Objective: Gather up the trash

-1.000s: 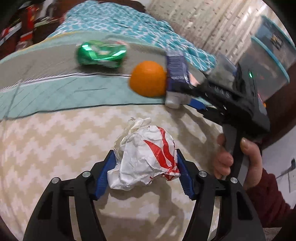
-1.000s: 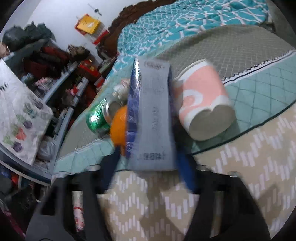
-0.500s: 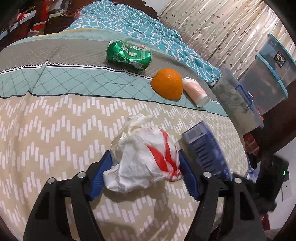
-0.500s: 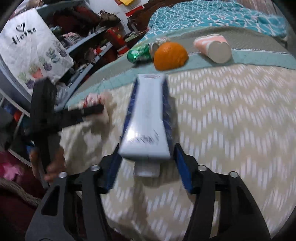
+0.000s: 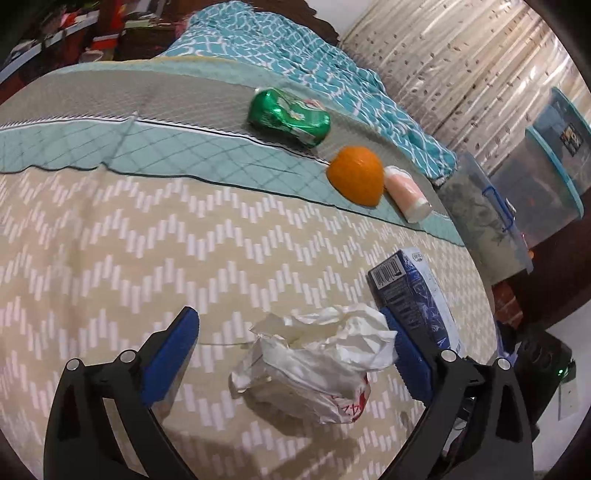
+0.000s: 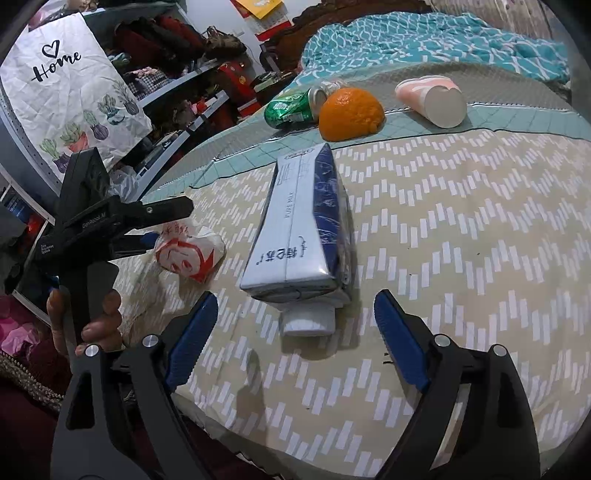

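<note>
Bed (image 5: 110,236): lying under a beige cover with a white zigzag pattern, a teal diamond-quilted band and a grey band running across it farther back.
Blanket (image 5: 295,62): teal with white lattice print, lying rumpled at the far end of the bed.
Headboard (image 6: 332,14): dark carved wood, showing behind the blanket.
Curtain (image 5: 461,62): pale, shiny, leaf-speckled, hanging in folds beside the bed.
Storage bins (image 5: 543,177): clear plastic with teal lids, standing stacked by the curtain.
Shelving (image 6: 177,81): metal racks, holding clothes and red boxes in clutter.
Cloth panel (image 6: 74,96): white, reading "Home", showing potted plants, hanging over the shelving.
Wall (image 6: 229,22): pale, carrying a yellow and red hanging.
</note>
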`<state>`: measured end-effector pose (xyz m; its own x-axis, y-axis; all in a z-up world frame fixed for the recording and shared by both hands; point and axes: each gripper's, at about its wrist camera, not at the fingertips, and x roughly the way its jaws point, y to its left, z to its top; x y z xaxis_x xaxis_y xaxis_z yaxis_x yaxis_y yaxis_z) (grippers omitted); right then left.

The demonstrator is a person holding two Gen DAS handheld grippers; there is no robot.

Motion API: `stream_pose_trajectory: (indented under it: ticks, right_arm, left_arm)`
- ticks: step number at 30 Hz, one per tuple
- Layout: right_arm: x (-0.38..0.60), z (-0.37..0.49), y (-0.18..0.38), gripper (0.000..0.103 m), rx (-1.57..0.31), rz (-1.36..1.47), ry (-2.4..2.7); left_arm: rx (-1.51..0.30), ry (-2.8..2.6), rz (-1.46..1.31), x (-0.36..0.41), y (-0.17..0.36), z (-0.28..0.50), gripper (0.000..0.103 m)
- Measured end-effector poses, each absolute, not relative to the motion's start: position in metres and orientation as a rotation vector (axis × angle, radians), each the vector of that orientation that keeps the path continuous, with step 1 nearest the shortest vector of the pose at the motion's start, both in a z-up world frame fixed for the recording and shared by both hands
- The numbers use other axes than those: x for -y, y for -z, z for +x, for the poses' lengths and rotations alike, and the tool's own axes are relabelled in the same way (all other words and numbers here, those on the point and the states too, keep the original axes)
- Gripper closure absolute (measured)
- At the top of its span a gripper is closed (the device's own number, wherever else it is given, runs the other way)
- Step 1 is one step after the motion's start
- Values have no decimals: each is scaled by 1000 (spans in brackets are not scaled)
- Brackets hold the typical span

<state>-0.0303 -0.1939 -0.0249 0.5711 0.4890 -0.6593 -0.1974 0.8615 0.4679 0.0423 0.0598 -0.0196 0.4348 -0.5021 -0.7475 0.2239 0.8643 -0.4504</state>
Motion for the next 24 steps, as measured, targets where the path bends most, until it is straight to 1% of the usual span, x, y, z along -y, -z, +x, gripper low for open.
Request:
stream_pose_trajectory:
  ticks: [5, 11, 18, 24]
  right_arm:
    - [194, -32, 24, 17, -874, 356, -403]
    - [192, -31, 23, 17, -871, 348, -390]
    - [188, -28, 21, 17, -865, 324, -379]
    - [178, -25, 17, 17, -851, 265, -369]
  left_arm:
    - [-1021, 476, -315, -65, 12, 34, 10]
    - [-1028, 520, -282, -53, 5, 17, 9]
    - [-1037, 511, -166, -28, 11, 4, 9]
    - [-1027, 482, -130, -22, 15, 5, 9]
